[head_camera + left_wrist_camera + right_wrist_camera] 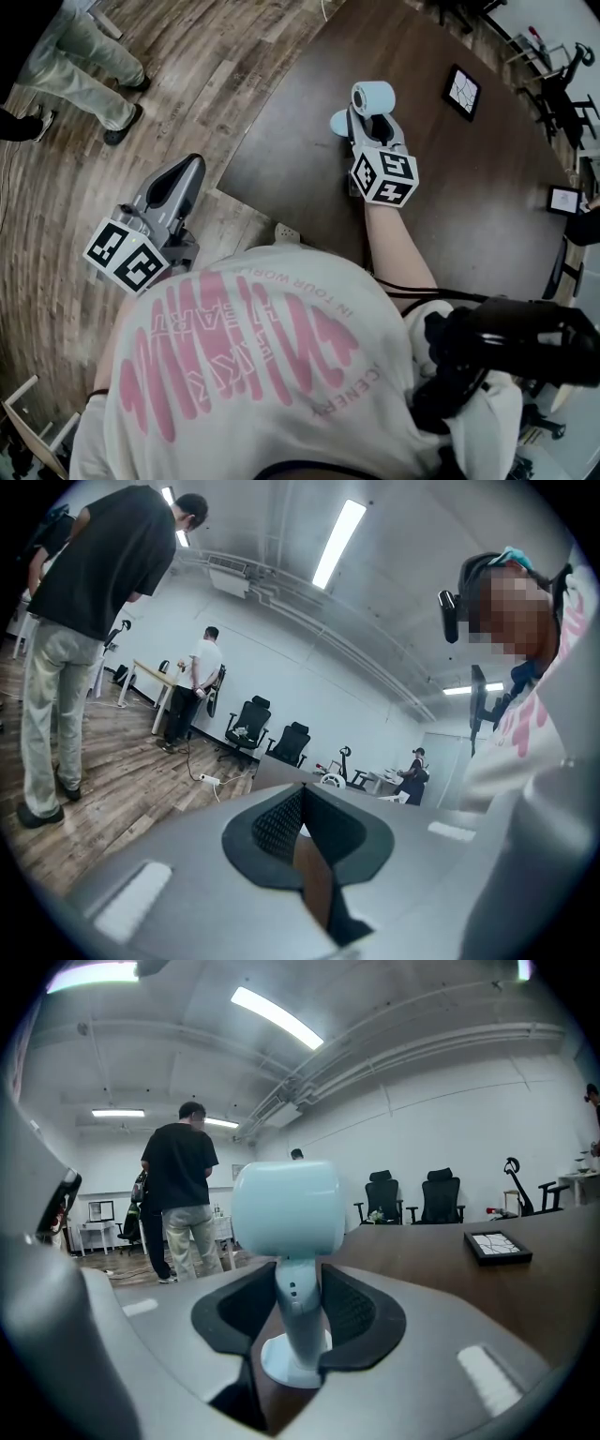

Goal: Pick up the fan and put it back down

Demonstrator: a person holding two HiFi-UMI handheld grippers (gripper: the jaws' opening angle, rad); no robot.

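A pale blue desk fan (373,97) stands upright on the dark brown table (469,187), near its left edge. In the right gripper view its round head (286,1208) fills the middle and its white base rests on the tabletop. My right gripper (367,127) reaches along the table to it. That gripper (300,1312) has the fan's stem between its two black pads (352,1312), which stand very close on either side without visibly pressing. My left gripper (187,169) hangs off the table over the wooden floor. Its jaws (302,799) meet at the tips with nothing between them.
A black-framed picture (461,91) lies farther back on the table, and a second one (564,199) lies at the right edge. A person (84,56) stands on the wooden floor at the upper left. Office chairs (412,1199) line the far wall.
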